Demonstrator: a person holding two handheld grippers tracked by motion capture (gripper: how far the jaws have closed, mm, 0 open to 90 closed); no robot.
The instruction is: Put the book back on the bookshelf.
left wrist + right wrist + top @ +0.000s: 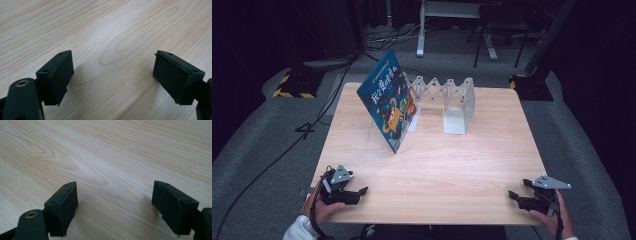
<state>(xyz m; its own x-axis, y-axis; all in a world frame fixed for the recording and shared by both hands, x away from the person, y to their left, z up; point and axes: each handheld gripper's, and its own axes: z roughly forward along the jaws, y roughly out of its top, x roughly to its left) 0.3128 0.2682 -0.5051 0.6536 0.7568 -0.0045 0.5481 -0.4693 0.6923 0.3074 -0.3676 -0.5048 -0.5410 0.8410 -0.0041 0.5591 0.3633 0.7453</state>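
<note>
One book (388,102) leans on one rack (447,97); left gripper (357,192) and right gripper (514,196) gape wide (both empty).

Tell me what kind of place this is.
Probably a lab or studio set up for recording, not a home: a bare wooden table on grey carpet, dark curtains around it, cables on the floor, and a weighted stand base with hazard stripes.

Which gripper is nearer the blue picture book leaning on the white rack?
Left. The left gripper sits at the table's near-left corner, below the blue picture book; the right gripper is at the near-right corner.
</note>
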